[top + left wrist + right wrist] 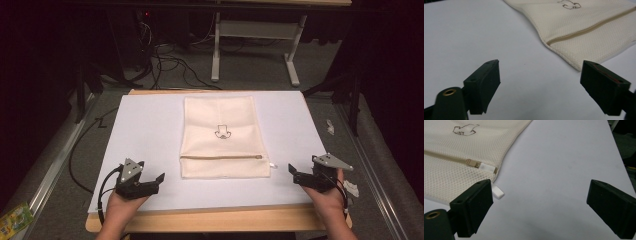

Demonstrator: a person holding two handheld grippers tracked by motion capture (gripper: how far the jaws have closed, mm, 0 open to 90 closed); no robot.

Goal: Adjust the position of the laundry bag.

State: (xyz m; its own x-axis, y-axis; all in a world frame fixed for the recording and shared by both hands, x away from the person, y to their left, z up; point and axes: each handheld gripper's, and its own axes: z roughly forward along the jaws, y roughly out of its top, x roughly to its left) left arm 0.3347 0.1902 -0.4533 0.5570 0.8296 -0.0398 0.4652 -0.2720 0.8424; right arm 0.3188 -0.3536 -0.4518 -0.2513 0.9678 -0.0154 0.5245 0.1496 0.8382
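A cream mesh bag (220, 136) lies flat in the middle of the white table sheet (145, 125), with a small dark logo (222, 132) and a zipper (220, 157) running across near its front end. The zipper's white pull tab (486, 167) sits at the bag's right side, zipper closed. My left gripper (161, 178) rests open on the sheet just left of the bag's front corner (579, 67). My right gripper (291, 170) is open to the right of the bag, near the pull tab, with nothing between its jaws.
The sheet covers a wooden tabletop (215, 220). A white table frame (255, 30) and cables (170, 60) stand on the floor beyond. Small white scraps (330, 126) lie off the table's right side, and a yellow-green packet (14, 220) lies at the lower left.
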